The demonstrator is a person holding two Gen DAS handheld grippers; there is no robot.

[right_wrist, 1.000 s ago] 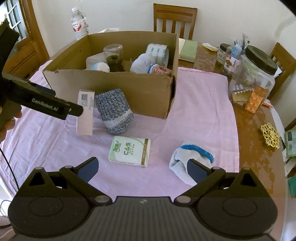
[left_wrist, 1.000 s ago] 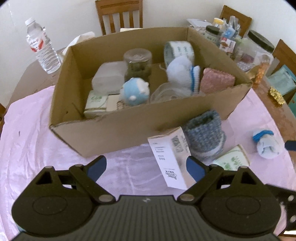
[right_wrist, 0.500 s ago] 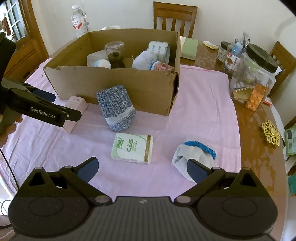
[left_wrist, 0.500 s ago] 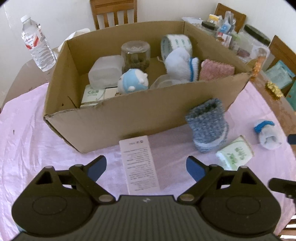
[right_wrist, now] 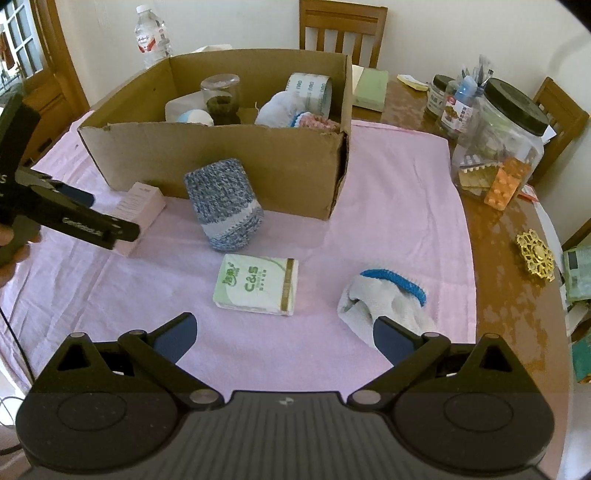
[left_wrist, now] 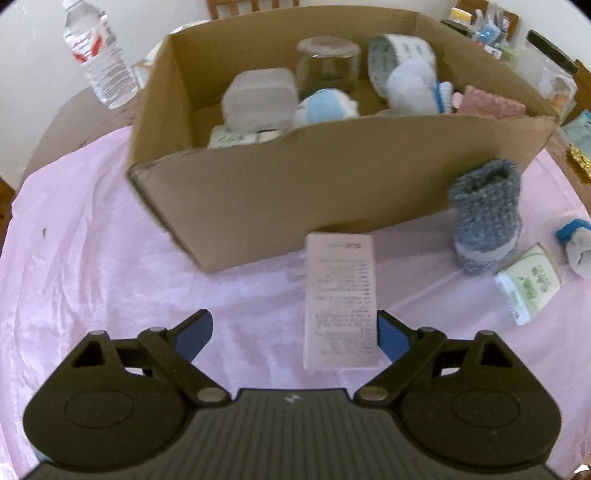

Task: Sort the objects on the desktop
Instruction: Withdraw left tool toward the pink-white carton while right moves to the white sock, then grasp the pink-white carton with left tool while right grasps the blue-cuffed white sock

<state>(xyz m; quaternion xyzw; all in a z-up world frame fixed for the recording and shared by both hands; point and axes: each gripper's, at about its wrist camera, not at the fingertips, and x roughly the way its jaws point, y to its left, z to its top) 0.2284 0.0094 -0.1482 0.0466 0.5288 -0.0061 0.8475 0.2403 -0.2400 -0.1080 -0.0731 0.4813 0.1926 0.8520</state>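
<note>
Pink carton (left_wrist: pixel 339 299) now flat on the cloth (left_wrist: pixel 110 258) by the box (left_wrist: pixel 295 192), earlier upright, left gripper (left_wrist: pixel 291 332) lower, fingers wide around it, right gripper (right_wrist: pixel 282 334) unmoved, open, empty, carton print blurred.

Water bottle (right_wrist: pixel 152 35) stands at the table's far left edge. Lidded jar (right_wrist: pixel 498 142) and gold ornament (right_wrist: pixel 535 256) occupy the right edge. Chair (right_wrist: pixel 342 29) behind.

Open pink cloth (right_wrist: pixel 399 192) right of cardboard box (right_wrist: pixel 221 162); left of it, knitted cup (right_wrist: pixel 225 203), tissue pack (right_wrist: pixel 256 284), pink carton (left_wrist: pixel 340 295) crowd passage.
</note>
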